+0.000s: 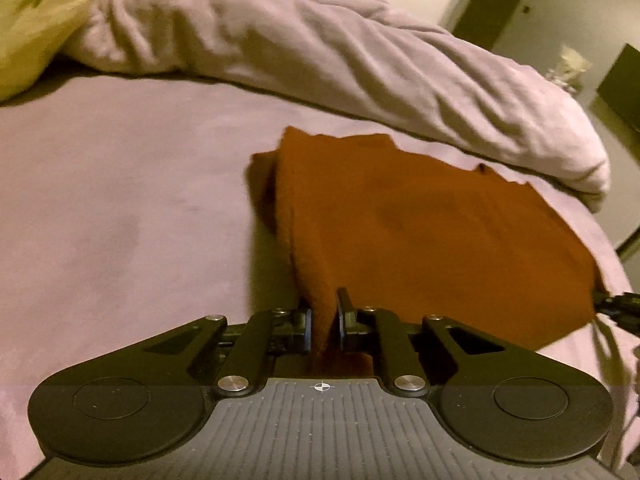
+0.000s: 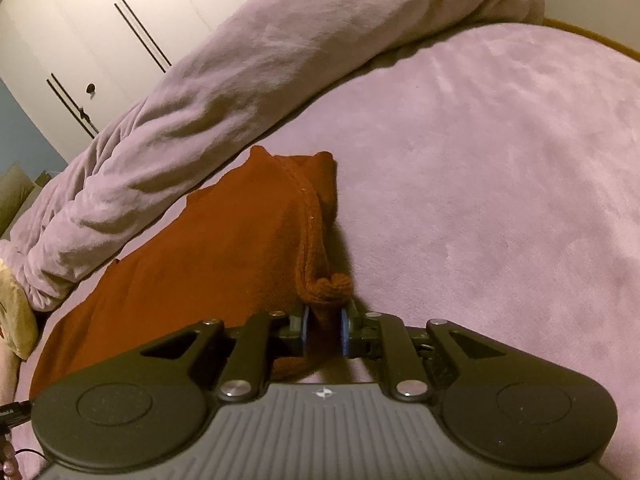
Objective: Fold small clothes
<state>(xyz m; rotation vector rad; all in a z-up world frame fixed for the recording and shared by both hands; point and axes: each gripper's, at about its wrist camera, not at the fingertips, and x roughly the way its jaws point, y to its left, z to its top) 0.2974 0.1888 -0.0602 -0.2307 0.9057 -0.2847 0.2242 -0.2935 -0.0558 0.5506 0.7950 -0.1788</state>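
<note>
A rust-brown knitted garment (image 1: 420, 236) lies spread on the lilac bed sheet (image 1: 120, 208). In the left wrist view my left gripper (image 1: 323, 320) is shut on the garment's near left corner, with a fold of cloth pinched between the blue pads. In the right wrist view the same garment (image 2: 208, 248) stretches away to the left, and my right gripper (image 2: 325, 326) is shut on its bunched near right corner. The cloth hangs taut between the two grippers, its far edge resting on the sheet (image 2: 500, 200).
A rumpled lilac duvet (image 1: 320, 52) lies bunched along the far side of the bed, seen in the right wrist view as a long roll (image 2: 240, 80). A yellow plush cushion (image 1: 36, 20) sits at the far left. White wardrobe doors (image 2: 100, 20) stand behind the bed.
</note>
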